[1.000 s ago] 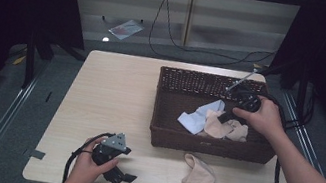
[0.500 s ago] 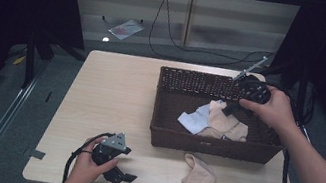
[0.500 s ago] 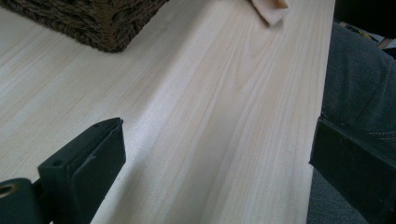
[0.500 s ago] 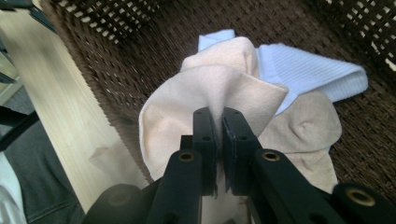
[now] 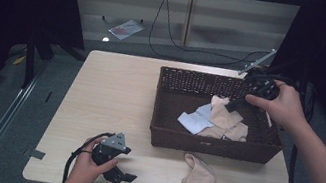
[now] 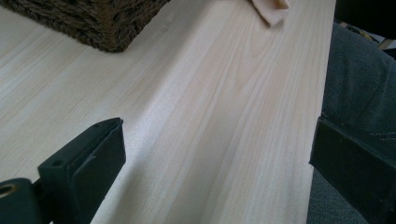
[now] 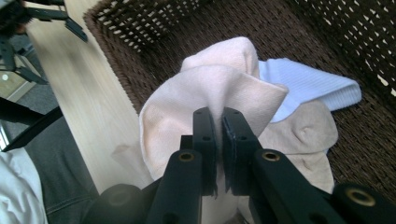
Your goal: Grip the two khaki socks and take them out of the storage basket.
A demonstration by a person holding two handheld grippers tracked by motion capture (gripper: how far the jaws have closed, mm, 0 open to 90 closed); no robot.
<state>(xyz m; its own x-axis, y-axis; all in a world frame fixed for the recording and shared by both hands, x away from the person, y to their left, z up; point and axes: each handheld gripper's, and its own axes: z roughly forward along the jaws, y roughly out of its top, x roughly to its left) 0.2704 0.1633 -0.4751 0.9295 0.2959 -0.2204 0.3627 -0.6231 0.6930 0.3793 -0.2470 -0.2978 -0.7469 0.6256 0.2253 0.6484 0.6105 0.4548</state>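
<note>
Table [image 5: 114, 98]: pale wood; it bears everything here, and its near edge shows beside the person's grey trouser leg in the left gripper view.

Basket [image 5: 212, 145]: dark wicker and rectangular, on the right half of the table. It holds a small heap of socks.

Right gripper [image 5: 236, 104]: held over the right end of the basket. Its jaws are pressed together on a fold of the pink sock [image 7: 210, 88], with the cloth pinched between the pads.

What has just changed: a second ago this gripper sat low among the socks. Now it stands higher, and the pink sock hangs from it, drawn up off the heap with its lower part draped over the others.

Meaning for the work: by my reading the pick has succeeded. What remains is to carry the sock out over the rim, probably to the table in front.

Left gripper [image 5: 118, 176]: resting near the table's front left corner, where it was a second ago. Its jaws stand wide apart with only bare wood between them.

Socks left in the basket: a light blue sock [image 7: 317, 86] and a beige sock [image 7: 308, 133], both lying under and beside the lifted one.

Sock on the table [image 5: 199, 171]: another pale pink one, lying flat just in front of the basket's near wall. It suggests that the socks are being taken out one at a time.
</note>
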